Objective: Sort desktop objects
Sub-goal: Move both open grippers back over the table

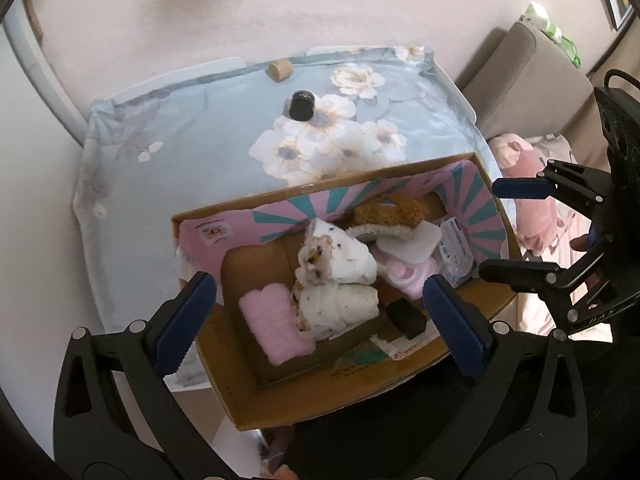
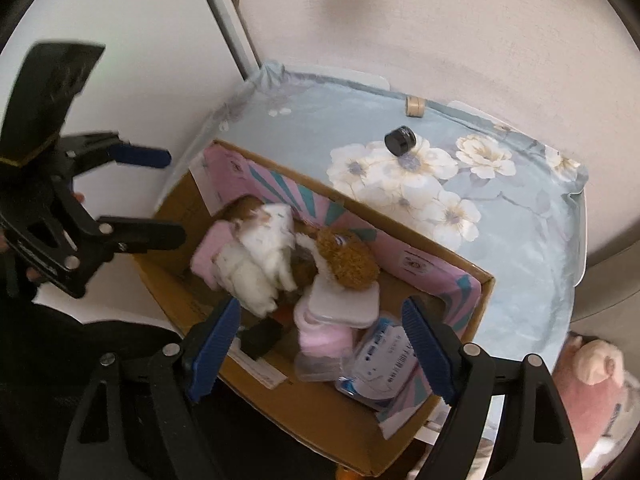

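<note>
An open cardboard box (image 1: 400, 378) (image 2: 320, 412) with pink and teal flaps sits at the near edge of a table covered in a blue floral cloth (image 1: 208, 136) (image 2: 520, 248). Inside lie white rolled cloths (image 1: 340, 280) (image 2: 264, 264), a pink towel (image 1: 274, 320), a brown plush (image 1: 390, 210) (image 2: 354, 260), a white pad (image 2: 344, 300), a black block (image 1: 406, 316) (image 2: 262, 338) and a plastic packet (image 2: 384, 360). A black cap (image 1: 301, 105) (image 2: 400, 141) and a cork-like roll (image 1: 279, 69) (image 2: 416, 106) lie on the cloth beyond. My left gripper (image 1: 320, 320) and right gripper (image 2: 320, 344) hover open and empty over the box.
A pink plush toy (image 1: 524, 184) (image 2: 592, 384) lies on a beige sofa (image 1: 532, 80) to the right of the table. A pale wall stands behind the table. The right gripper also shows in the left wrist view (image 1: 516, 230), and the left gripper in the right wrist view (image 2: 160, 196).
</note>
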The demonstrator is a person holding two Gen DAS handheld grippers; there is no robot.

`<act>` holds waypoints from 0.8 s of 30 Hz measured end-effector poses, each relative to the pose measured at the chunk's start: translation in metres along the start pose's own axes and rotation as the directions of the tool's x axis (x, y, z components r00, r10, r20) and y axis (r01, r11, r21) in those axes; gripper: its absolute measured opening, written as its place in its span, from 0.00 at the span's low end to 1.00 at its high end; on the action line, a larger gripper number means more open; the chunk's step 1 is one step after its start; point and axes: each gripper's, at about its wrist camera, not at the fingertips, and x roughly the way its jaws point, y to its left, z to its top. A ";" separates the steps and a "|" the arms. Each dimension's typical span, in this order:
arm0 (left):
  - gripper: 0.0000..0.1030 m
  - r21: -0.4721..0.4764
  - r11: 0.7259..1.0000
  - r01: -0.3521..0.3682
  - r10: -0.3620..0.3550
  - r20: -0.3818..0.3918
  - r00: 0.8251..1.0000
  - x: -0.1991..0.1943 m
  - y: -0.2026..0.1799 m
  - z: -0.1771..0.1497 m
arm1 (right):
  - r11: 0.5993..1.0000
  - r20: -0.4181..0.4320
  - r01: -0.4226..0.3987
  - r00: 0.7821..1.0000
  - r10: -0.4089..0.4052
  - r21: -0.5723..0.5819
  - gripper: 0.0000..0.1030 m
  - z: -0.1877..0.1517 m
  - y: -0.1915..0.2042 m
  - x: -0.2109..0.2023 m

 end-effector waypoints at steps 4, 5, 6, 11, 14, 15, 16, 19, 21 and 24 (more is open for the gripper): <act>1.00 -0.015 1.000 -0.013 0.013 0.008 1.000 -0.003 0.005 0.006 | 0.999 0.001 0.046 0.999 -0.046 0.024 0.78 0.006 -0.003 0.000; 1.00 -0.021 1.000 -0.016 0.016 0.010 1.000 -0.003 0.006 0.010 | 0.998 0.004 0.058 0.998 -0.058 0.027 0.78 0.007 -0.004 -0.001; 1.00 -0.026 1.000 -0.016 0.016 0.010 1.000 -0.004 0.008 0.014 | 0.998 0.012 0.056 0.998 -0.057 0.032 0.78 0.009 -0.006 -0.002; 1.00 -0.067 0.998 -0.016 0.018 0.021 1.000 -0.005 0.016 0.040 | 0.999 0.052 0.043 0.998 -0.044 0.025 0.78 0.021 -0.016 -0.010; 1.00 -0.071 0.996 -0.055 0.058 0.046 0.997 -0.008 0.018 0.059 | 0.999 0.078 0.049 0.996 -0.050 0.015 0.78 0.030 -0.028 -0.017; 1.00 -0.067 0.996 -0.058 0.061 0.056 0.997 -0.009 0.018 0.066 | 0.999 0.085 0.051 0.995 -0.052 0.015 0.78 0.033 -0.031 -0.018; 1.00 -0.064 0.996 -0.061 0.064 0.059 0.996 -0.009 0.018 0.072 | 0.998 0.088 0.052 0.995 -0.054 0.018 0.78 0.036 -0.036 -0.019; 1.00 -0.056 0.995 -0.080 0.084 0.064 0.994 -0.006 0.018 0.093 | 0.998 0.092 0.052 0.994 -0.054 0.028 0.78 0.046 -0.047 -0.020; 1.00 -0.062 0.995 -0.083 0.088 0.068 0.994 -0.001 0.019 0.108 | 0.998 0.095 0.052 0.994 -0.054 0.018 0.78 0.053 -0.053 -0.020; 1.00 -0.096 0.993 -0.076 0.082 0.067 0.994 0.014 0.022 0.134 | 0.998 0.100 0.049 0.994 -0.045 -0.033 0.78 0.064 -0.058 -0.018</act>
